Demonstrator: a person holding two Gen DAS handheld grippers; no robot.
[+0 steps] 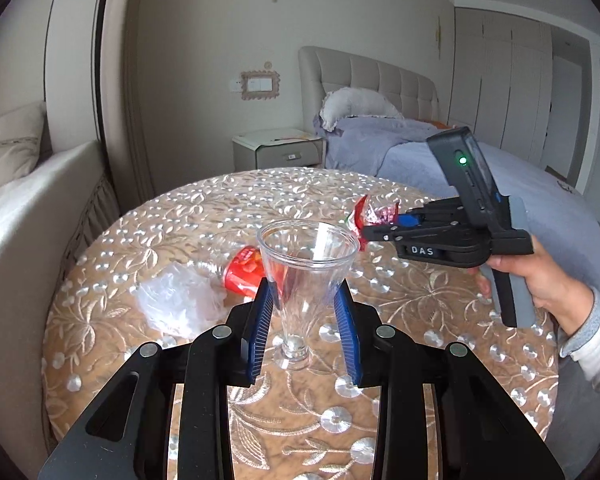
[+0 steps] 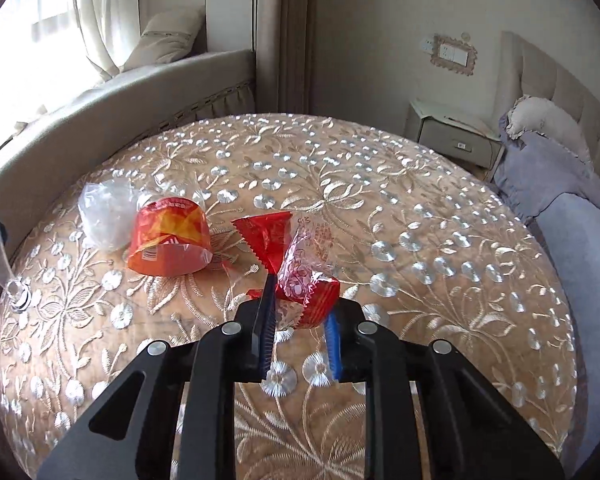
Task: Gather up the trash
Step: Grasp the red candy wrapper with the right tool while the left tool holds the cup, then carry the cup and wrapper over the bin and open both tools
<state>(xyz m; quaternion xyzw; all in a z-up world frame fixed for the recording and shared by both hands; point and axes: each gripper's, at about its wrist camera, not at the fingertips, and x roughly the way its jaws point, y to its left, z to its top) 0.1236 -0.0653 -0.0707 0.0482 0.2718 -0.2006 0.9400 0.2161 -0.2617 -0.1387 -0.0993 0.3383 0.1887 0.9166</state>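
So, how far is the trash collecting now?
Nothing looks collected yet: the clear cup appears empty. In hand: the left gripper holds that cup, and the right gripper has a red wrapper between its jaws. Left on the table: the red label sleeve and the clear plastic bag.

A round table (image 2: 420,208) wears a tan cloth embroidered with silver flowers. On it lie a crumpled clear bag (image 2: 104,216) and, just beside it, a red label sleeve (image 2: 170,236) on its side.
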